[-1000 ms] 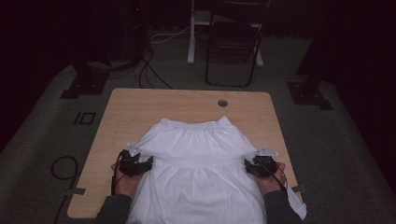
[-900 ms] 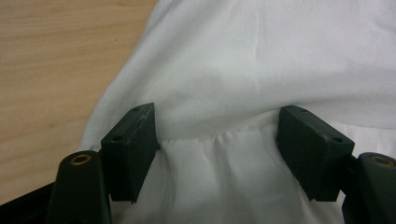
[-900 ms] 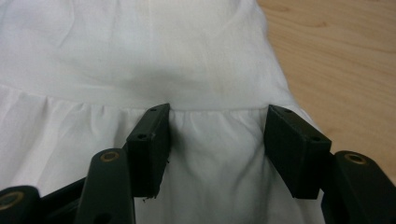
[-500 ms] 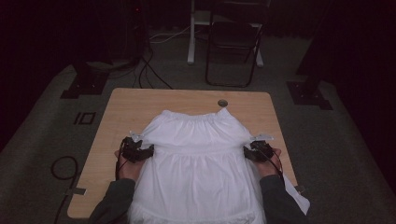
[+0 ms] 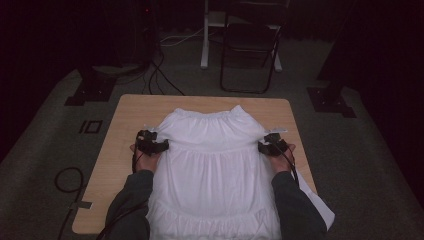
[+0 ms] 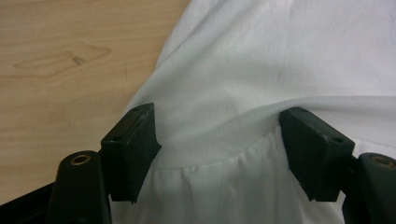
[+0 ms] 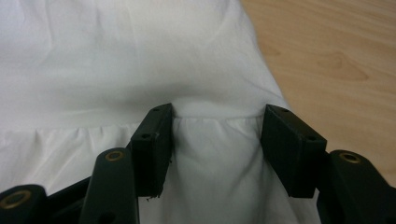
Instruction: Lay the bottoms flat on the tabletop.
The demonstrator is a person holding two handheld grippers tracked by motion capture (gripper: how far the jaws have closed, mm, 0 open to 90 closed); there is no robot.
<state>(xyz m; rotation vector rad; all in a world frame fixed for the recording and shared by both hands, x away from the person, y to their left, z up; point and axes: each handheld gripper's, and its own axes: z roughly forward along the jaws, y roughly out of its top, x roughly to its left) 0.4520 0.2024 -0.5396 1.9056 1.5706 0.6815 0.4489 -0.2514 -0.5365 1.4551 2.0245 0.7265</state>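
High view, table (image 5: 130, 115): a light wooden top that bears a white dress (image 5: 212, 165), spread flat with its gathered band towards the far edge and its hem hanging over the near edge.
High view, left gripper (image 5: 150, 145): sits at the dress's left side seam, just below the upper tier, held by a hand in a dark sleeve.
High view, right gripper (image 5: 272, 146): sits at the dress's right side seam, level with the other one.
High view, surroundings: a folding chair (image 5: 250, 45) stands on the grey floor beyond the table, with cables beside it.

Left gripper view, left gripper (image 6: 219, 140): jaws stand wide, a fold of dress (image 6: 280, 60) lies between them, and the cloth bunches against the right pad; I cannot tell whether the pads press on it.
Left gripper view, table (image 6: 60, 60): bare wood lies beside the cloth's edge.

Right gripper view, right gripper (image 7: 217, 135): jaws stand at middling width and have just been closing a little, with the gathered seam of the dress (image 7: 140, 60) between them; a true pinch cannot be told.
Right gripper view, table (image 7: 336, 51): wood shows to the right of the cloth.
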